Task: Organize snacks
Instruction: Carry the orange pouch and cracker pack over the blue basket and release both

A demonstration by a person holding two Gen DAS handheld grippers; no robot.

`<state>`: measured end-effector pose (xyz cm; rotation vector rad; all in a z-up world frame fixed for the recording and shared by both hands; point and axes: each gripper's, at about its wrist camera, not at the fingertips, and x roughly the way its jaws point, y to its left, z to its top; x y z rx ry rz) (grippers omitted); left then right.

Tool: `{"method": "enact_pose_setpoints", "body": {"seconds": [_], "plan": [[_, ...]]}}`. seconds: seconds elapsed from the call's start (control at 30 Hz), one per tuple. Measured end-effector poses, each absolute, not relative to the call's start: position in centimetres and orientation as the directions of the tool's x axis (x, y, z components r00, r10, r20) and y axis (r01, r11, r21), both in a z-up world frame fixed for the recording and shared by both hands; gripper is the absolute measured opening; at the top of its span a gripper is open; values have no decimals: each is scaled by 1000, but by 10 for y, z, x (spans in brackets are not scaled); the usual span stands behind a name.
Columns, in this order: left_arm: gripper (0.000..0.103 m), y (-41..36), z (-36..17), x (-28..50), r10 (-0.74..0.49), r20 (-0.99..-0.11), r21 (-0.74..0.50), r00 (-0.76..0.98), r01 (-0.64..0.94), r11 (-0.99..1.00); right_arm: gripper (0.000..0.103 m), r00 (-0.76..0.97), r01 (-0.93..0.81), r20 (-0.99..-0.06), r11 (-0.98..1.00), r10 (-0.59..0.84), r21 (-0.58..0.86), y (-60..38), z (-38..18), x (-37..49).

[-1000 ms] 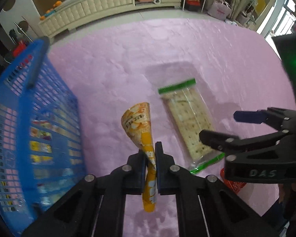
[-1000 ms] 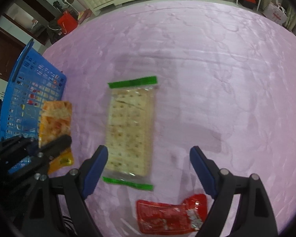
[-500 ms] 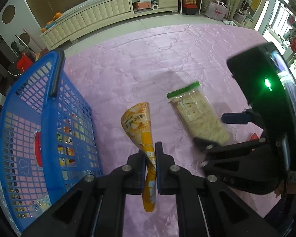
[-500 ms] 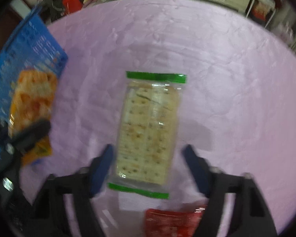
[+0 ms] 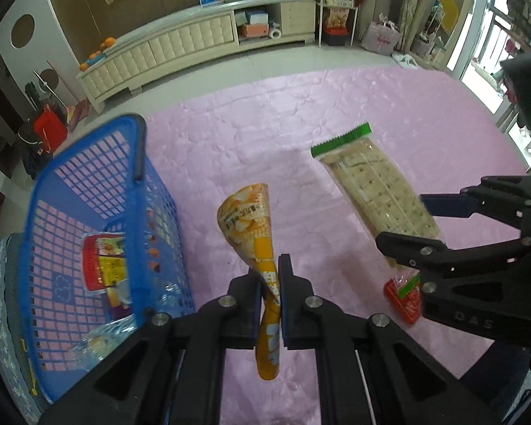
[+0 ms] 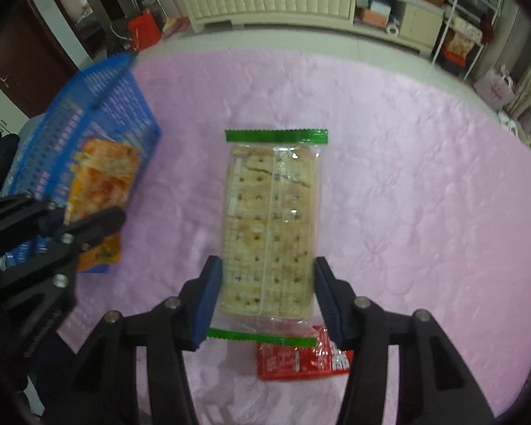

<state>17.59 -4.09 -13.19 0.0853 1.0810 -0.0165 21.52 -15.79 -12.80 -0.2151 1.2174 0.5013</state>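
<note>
My left gripper (image 5: 268, 295) is shut on an orange snack bag (image 5: 251, 228) and holds it above the pink cloth, just right of the blue basket (image 5: 42, 191). The basket holds several snack packets (image 5: 102, 265). My right gripper (image 6: 268, 290) is shut on a clear cracker pack with green ends (image 6: 270, 223) and holds it lifted off the cloth. The cracker pack (image 5: 375, 191) also shows in the left wrist view, between the right gripper's fingers (image 5: 442, 205). A red snack packet (image 6: 301, 357) lies on the cloth under the right gripper.
The pink cloth (image 6: 407, 141) covers the table. The basket (image 6: 99, 106) stands at its left edge. A cream cabinet (image 5: 180, 46) and shelves stand across the room beyond the table.
My right gripper has closed on the cracker pack and lifted it off the cloth. My left gripper has risen with the orange bag, and the basket's inside now shows.
</note>
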Motion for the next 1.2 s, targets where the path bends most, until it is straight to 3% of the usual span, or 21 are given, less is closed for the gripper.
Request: {"method": "enact_pose_setpoints", "body": {"seconds": [0.23, 0.63, 0.87, 1.2], "plan": [[7, -27, -86, 139, 7, -829, 46, 559, 55, 997, 57, 385, -536, -884, 844, 264, 18, -148, -69, 169], [8, 32, -24, 74, -6, -735, 29, 678, 40, 999, 57, 427, -630, -804, 774, 413, 63, -122, -1, 111], [8, 79, -11, 54, 11, -726, 32, 688, 18, 999, 57, 409, -671, -795, 738, 449, 71, -73, 4, 101], [8, 135, -35, 57, 8, -746, -21, 666, -36, 999, 57, 338, -678, -844, 730, 418, 90, -9, -21, 117]]}}
